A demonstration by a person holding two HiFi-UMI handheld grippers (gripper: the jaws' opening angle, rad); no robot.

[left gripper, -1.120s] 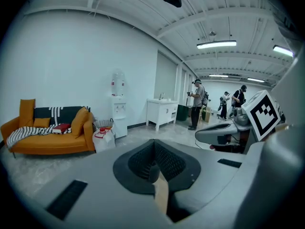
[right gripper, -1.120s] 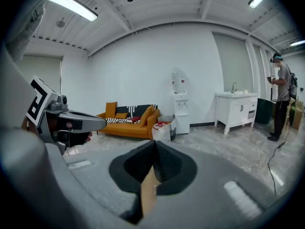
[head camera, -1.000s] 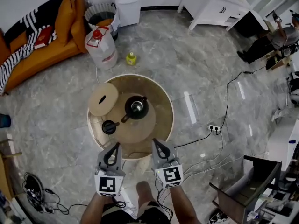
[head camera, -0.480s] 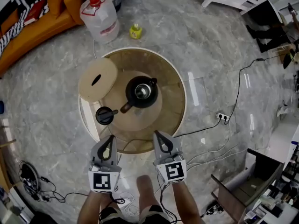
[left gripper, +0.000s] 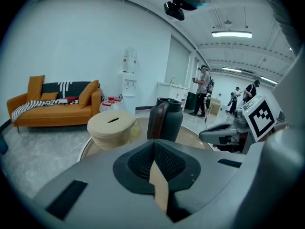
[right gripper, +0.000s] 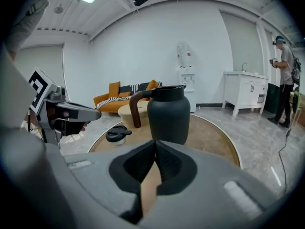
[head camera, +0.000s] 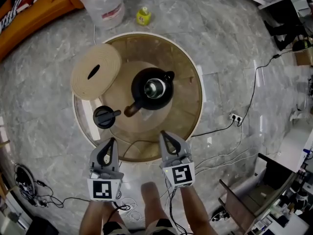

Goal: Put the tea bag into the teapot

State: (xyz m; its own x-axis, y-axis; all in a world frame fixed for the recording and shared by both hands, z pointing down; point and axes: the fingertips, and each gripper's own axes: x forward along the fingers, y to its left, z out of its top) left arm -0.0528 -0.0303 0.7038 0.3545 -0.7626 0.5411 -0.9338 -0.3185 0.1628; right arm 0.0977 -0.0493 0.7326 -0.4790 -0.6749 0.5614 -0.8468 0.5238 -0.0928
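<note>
Below, one teapot [head camera: 154, 88], one lid [head camera: 105, 116], one beige drum [head camera: 96, 71], two closed empty grippers, left gripper [head camera: 111, 142], right gripper [head camera: 164, 135]

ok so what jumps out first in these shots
The dark teapot stands open-topped in the middle of the round table, a black lid lying to its left. A beige slotted drum sits at the table's left edge, and at the near edge the left gripper and right gripper both point inward, jaws together and empty.
</note>
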